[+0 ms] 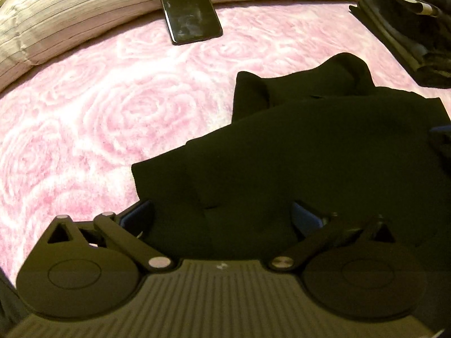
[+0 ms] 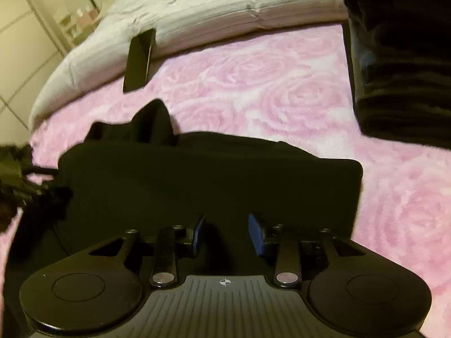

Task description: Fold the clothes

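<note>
Black gripper housing fills the bottom of both of my wrist views, and I take the black garment [image 1: 324, 152] as my landmark. It lies folded on the pink rose-patterned blanket [image 1: 93, 118], which spreads out all around it.

Beyond the garment, a pale quilted comforter [image 1: 70, 8] runs along the far edge of the blanket. Right of the garment and well apart from it, a stack of dark folded clothes [image 2: 400, 64] sits on the blanket. A black phone [image 1: 187, 5] lies past the garment, half on the comforter and half on the blanket.

My left gripper [image 1: 222, 219] tilts steeply down over the near left part of the garment, its jaws spread wide with dark cloth bunched between them; I cannot tell whether the pads press on it.

My right gripper [image 2: 227, 233] also pitches down, over the garment's near edge. Its blue pads [image 2: 255, 235] stand partly apart with a clear gap, and I see nothing clamped between them.
</note>
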A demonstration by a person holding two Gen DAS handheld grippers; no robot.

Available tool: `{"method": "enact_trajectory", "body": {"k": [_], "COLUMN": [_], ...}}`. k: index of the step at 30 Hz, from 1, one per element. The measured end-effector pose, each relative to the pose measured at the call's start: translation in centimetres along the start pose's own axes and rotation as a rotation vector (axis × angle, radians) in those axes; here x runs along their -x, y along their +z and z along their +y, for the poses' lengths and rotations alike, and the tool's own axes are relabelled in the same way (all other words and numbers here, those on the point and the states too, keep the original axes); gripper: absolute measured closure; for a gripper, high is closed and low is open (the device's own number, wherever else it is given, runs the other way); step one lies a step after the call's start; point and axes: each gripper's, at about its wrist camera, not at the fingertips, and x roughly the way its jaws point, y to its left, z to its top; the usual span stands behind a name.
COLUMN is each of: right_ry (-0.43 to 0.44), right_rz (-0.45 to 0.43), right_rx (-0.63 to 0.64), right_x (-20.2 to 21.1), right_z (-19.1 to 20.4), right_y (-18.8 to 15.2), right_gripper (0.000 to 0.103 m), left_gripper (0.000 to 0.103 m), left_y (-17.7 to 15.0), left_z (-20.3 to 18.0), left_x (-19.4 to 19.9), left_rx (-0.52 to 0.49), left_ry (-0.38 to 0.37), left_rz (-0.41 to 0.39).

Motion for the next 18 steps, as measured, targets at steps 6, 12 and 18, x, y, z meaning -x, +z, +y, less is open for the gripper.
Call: {"method": "enact_trajectory", "body": {"k": [6,12,18], "right_ry": [-0.191,0.020,-0.016], "right_rz": [0.005,0.022,0.150], "right_rx": [-0.130,-0.047,-0.138], "right_x": [4.2,10.2,11.8], "right_z": [-0.2,4.2,3.0], "right_y": [-1.3,-7.1,-14.3], "right_gripper": [0.064,0.064,0.053], "left_gripper": [0.008,0.008,0.008], "left_y": [-2.4,-9.4,-17.9], "left_z": [-0.9,-5.8,-11.7], "left_x": [4.0,10.5,12.5], "left_rx": [-0.019,-0.100,-0.204], "left_ry": [0.054,-0.019,-0.010], "left_rz": [-0.036,-0.054,0.066]}}
